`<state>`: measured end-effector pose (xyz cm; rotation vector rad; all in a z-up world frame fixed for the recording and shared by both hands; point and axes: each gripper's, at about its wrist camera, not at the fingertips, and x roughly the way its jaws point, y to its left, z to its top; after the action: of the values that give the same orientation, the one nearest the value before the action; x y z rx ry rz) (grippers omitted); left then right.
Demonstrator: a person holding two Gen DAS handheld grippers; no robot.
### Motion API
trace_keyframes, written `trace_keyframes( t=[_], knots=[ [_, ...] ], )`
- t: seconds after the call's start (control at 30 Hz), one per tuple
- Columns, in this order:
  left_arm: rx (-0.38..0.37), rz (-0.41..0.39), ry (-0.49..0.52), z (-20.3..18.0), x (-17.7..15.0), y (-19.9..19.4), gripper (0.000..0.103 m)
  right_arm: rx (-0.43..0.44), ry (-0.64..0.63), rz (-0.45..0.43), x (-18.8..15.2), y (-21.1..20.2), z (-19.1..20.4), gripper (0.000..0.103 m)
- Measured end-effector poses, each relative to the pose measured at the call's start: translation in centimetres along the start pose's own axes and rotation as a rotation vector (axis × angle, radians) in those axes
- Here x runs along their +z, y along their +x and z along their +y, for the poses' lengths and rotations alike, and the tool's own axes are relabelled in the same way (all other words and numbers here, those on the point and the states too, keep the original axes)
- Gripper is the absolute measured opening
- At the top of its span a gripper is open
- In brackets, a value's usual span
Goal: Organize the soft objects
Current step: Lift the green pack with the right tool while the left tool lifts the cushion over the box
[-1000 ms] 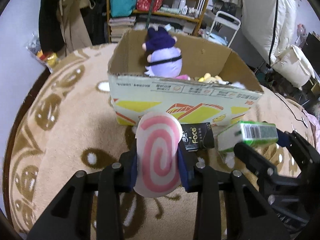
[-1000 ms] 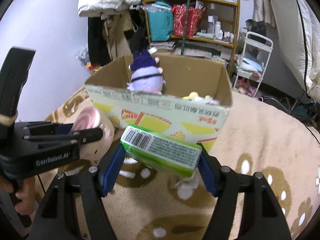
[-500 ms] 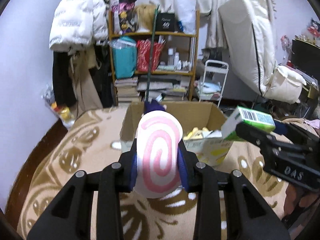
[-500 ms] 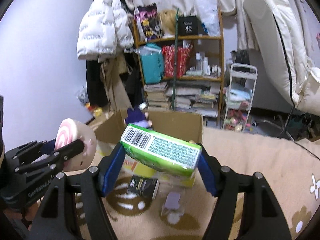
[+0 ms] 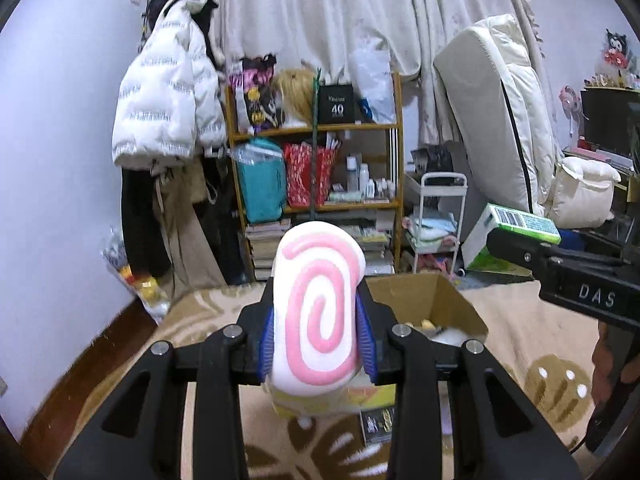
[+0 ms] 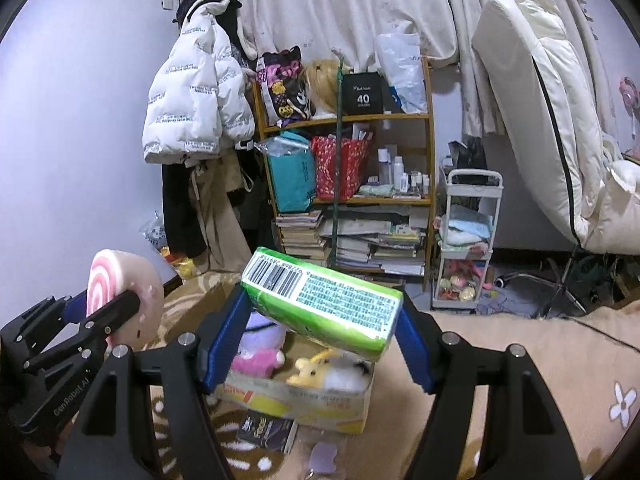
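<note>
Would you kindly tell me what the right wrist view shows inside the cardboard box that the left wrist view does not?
Only the right wrist view shows the purple plush toy and pink plush in the open cardboard box. Only the left wrist view shows the pink-and-white swirl plush face on, filling the left gripper. Both show the yellow plush, the green tissue pack in the right gripper, and the wooden shelf.

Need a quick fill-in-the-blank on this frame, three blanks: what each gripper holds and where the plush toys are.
1. The left gripper is shut on a soft toy with a pink ____ pattern.
2. The right gripper holds a ____ pack printed with a barcode.
3. The plush toys lie inside the ____ box on the carpet.

Missing words: spiral; green; cardboard
</note>
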<state>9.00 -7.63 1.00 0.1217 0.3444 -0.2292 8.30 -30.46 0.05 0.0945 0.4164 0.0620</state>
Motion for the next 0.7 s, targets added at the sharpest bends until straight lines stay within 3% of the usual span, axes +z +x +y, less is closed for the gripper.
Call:
trace_keyframes(
  t=[0.4, 0.7],
  knots=[
    [0.023, -0.067, 0.021, 0.6, 3.4, 1.7, 0.033, 0.04, -0.104, -0.048, 4.2, 2.4, 0.4, 0.074],
    [0.017, 0.049, 0.007, 0.7, 0.7, 5.9, 0.034, 0.081, -0.085, 0.054, 1.2, 6.1, 0.6, 0.074]
  ],
)
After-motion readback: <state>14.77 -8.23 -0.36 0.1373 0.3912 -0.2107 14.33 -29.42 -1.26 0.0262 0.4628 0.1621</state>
